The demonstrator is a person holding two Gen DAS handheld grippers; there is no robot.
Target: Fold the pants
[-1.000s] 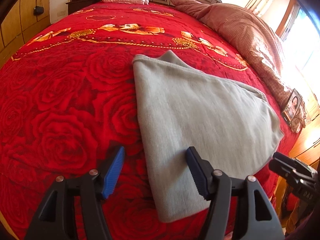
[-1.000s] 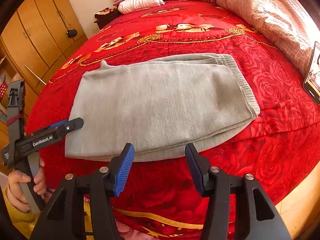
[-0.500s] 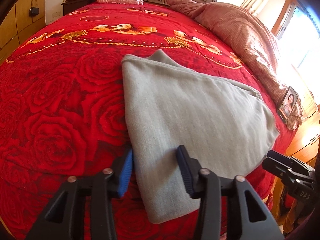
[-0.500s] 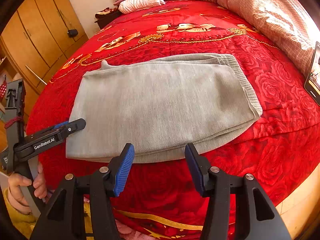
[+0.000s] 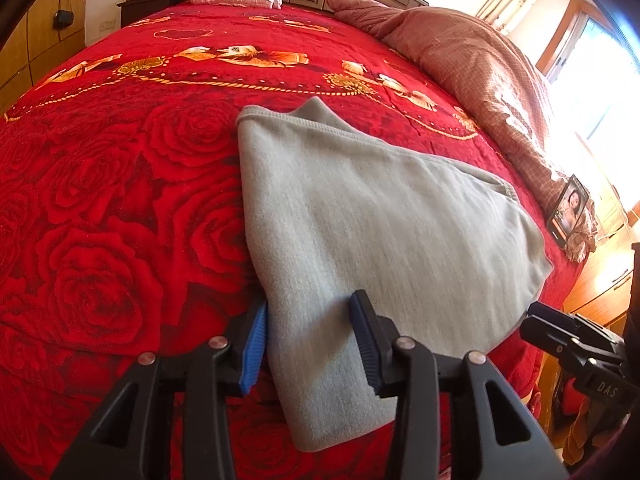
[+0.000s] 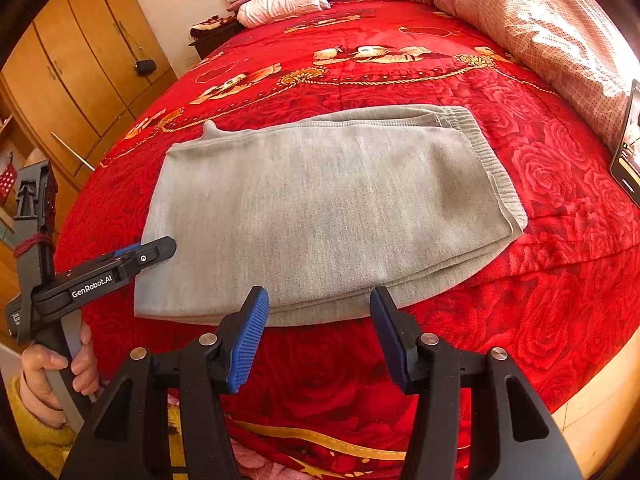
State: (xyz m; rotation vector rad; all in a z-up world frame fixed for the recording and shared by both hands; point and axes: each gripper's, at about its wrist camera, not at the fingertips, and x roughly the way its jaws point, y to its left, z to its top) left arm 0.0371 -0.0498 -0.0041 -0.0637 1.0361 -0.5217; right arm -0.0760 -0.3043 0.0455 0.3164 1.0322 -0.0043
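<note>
Grey pants (image 6: pixel 320 216) lie folded flat on the red rose-patterned bedspread (image 5: pixel 100 220), near the foot edge of the bed; ribbed waistband at the right end in the right wrist view.

Left claw (image 5: pixel 308 344): jaws have just been closing and now stand partly open, set astride the near left corner of the pants. Its left blue pad (image 5: pixel 254 352) sits against the cloth's outer edge; the right pad lies on top of the fabric. Cloth is between the jaws. Cannot tell whether the pads truly pinch it; the fabric between them looks flat, not bunched. In the right wrist view this claw (image 6: pixel 158 250) reaches the pants' corner from the left, gripped by a hand (image 6: pixel 52 376) in a yellow sleeve.

Right claw (image 6: pixel 320 336): jaws about half open, holding nothing, poised just short of the pants' near edge above the bedspread.

Phone (image 5: pixel 568 210) propped by the brown quilt (image 5: pixel 460 64).
</note>
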